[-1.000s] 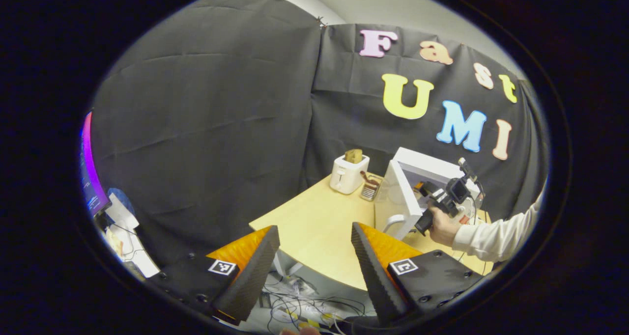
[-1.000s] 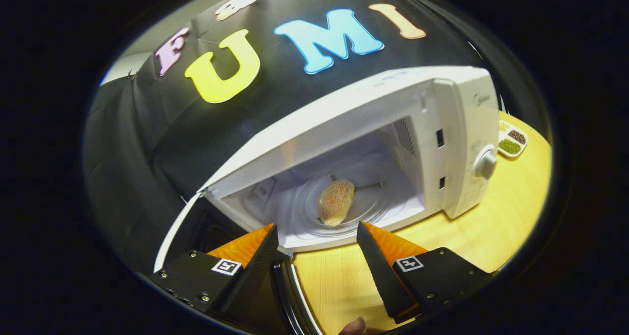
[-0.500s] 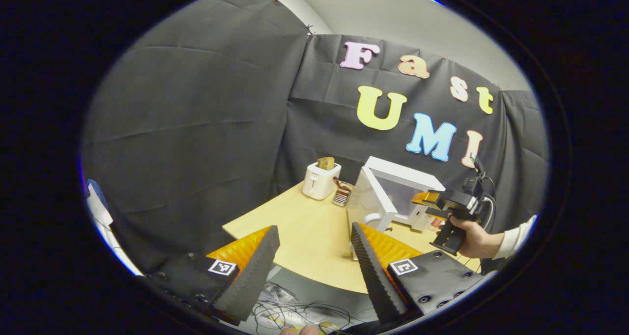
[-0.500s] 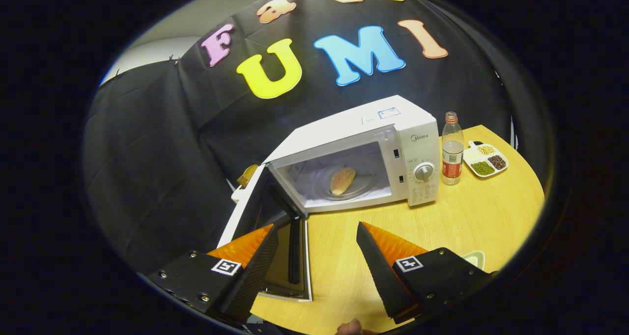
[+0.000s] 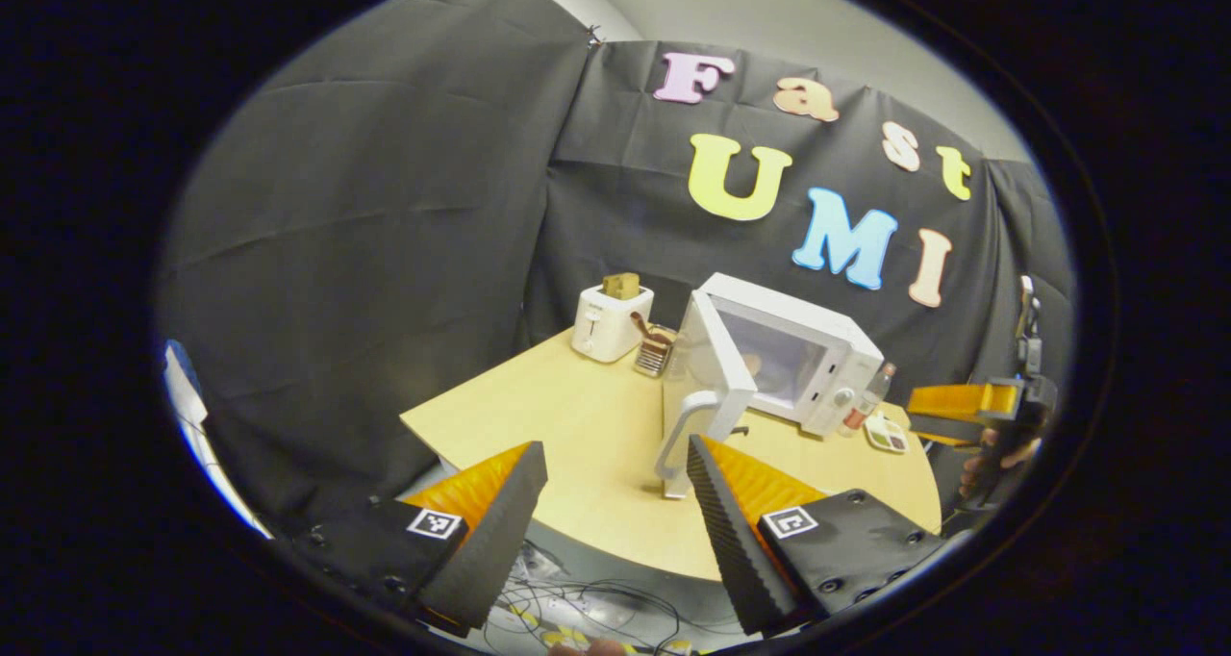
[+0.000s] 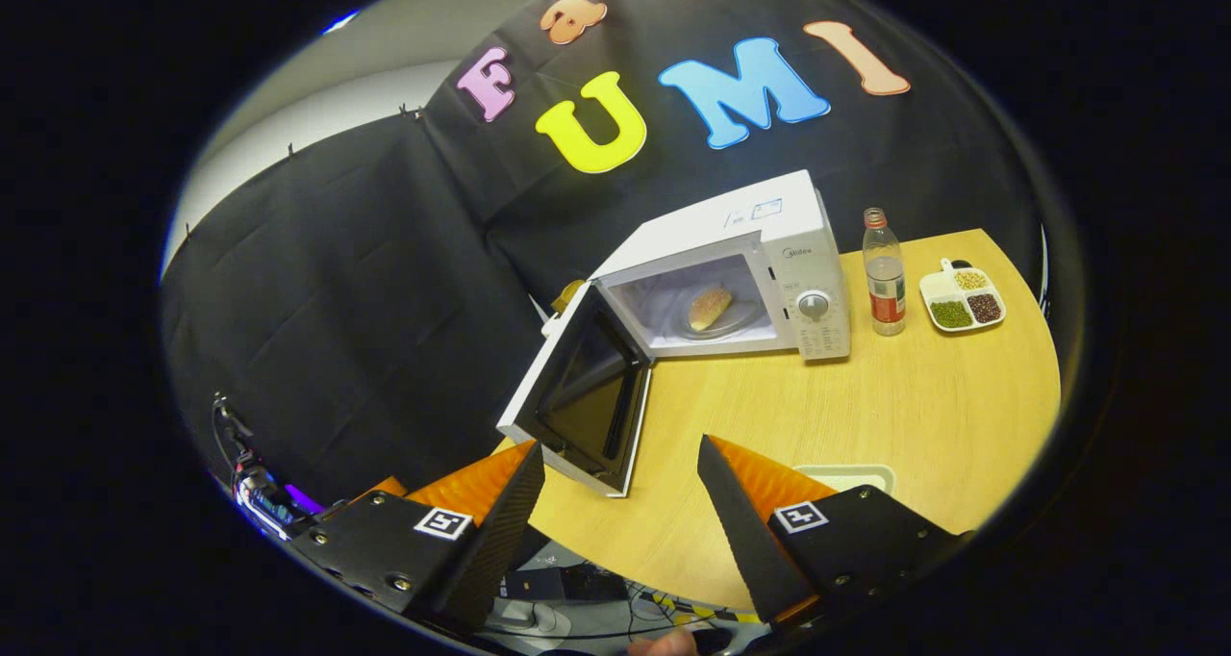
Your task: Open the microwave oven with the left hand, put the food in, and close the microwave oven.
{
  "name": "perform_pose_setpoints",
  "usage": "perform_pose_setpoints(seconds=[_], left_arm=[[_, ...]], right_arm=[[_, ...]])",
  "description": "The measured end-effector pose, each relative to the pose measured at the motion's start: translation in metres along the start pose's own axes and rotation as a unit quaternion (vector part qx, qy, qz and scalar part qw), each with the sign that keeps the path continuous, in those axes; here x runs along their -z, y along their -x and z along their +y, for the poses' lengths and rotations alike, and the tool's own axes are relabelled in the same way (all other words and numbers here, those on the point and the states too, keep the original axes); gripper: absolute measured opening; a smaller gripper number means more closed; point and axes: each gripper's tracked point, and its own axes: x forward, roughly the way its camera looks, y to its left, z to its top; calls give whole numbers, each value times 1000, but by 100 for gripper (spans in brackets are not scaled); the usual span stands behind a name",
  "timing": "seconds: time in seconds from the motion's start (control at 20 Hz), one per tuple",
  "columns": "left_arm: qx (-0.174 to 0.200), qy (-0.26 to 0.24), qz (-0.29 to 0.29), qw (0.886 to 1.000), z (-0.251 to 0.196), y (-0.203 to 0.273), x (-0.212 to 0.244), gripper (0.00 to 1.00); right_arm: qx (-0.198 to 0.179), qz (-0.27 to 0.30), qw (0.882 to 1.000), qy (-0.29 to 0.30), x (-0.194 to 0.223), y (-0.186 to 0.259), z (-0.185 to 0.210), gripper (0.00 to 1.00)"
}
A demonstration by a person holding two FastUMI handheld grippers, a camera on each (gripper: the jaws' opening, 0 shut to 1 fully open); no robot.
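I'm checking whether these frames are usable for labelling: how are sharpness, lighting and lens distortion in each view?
Right gripper view: sharp; the food inside the microwave oven is evenly lit, and fisheye bends the table edge. Left gripper view: sharp but dimmer; the right gripper sits stretched near the rim.

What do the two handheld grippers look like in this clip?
The left gripper and right gripper match: wedge fingers with orange sides and black ribbed pads, on black bolted blocks bearing square black-and-white tags.
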Motion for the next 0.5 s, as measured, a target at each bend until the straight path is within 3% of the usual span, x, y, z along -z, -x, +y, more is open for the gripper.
perform_pose_setpoints(seconds=[0.1,0.2,0.3,0.5], left_arm=[[-21,4,-5,1000,-5,-18,0,98],[-41,4,6,999,-2,-40,2,100],[-36,5,8,999,-3,-66,-1,96],[-22,-3,53,998,12,-140,30,95]], right_arm=[[-9,6,1000,8,0,19,-10,98],[6,11,1000,15,0,31,-28,98],[14,12,1000,4,-2,35,-34,98],[71,17,997,-17,-5,21,-53,98]])
